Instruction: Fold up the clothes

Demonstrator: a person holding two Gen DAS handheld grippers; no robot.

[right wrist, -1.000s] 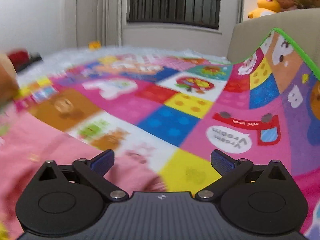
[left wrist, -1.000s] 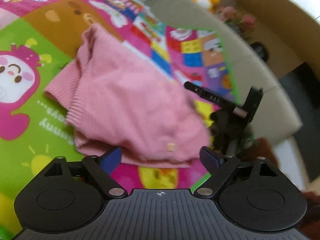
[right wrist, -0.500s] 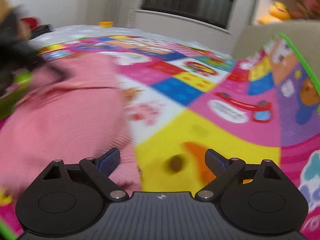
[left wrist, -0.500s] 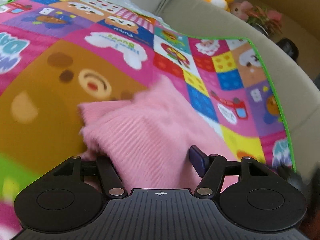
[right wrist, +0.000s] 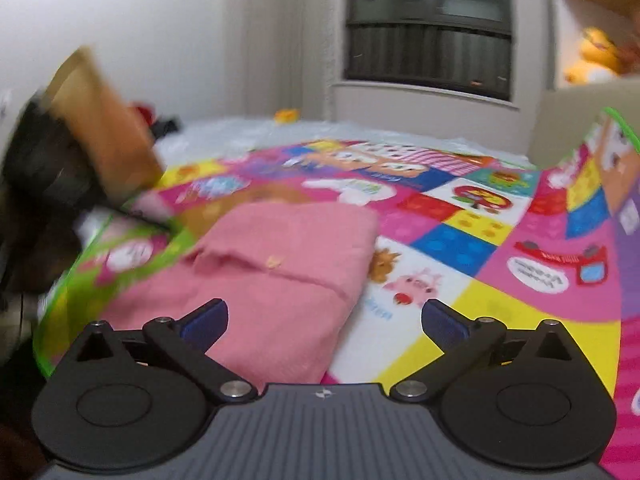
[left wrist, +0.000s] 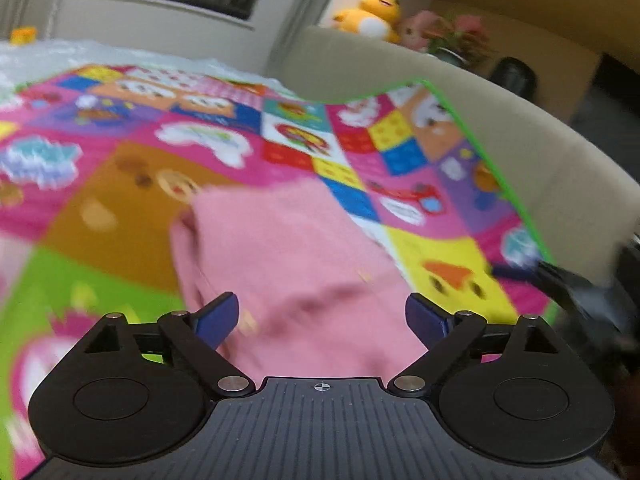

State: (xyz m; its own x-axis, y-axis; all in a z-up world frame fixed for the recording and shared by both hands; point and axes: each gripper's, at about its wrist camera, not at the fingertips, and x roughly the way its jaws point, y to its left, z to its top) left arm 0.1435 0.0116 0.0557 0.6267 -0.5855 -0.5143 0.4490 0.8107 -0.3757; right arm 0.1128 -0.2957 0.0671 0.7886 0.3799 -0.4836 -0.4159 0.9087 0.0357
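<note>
A pink knitted garment (left wrist: 288, 256) lies folded into a thick rectangle on the colourful play mat (left wrist: 120, 204). My left gripper (left wrist: 322, 318) hangs open just above its near end, with nothing between the blue fingertips. In the right wrist view the same pink garment (right wrist: 280, 272) lies ahead and to the left, a small button showing on its top layer. My right gripper (right wrist: 324, 320) is open too, over the garment's near right corner and the mat (right wrist: 500, 320). The other gripper shows as a dark blur at the right edge of the left wrist view.
A beige sofa back (left wrist: 520, 120) curves along the mat's right side, and the mat's green edge climbs it. A yellow plush duck (left wrist: 372, 8) and flowers sit on the ledge behind. A hand and sleeve (right wrist: 72, 140) blur the right wrist view's left side. A window (right wrist: 428, 28) is on the far wall.
My left gripper has opened and drawn back from the pink garment, which now lies flat and folded. My right gripper has pulled back and up, bringing the whole garment into its view.
</note>
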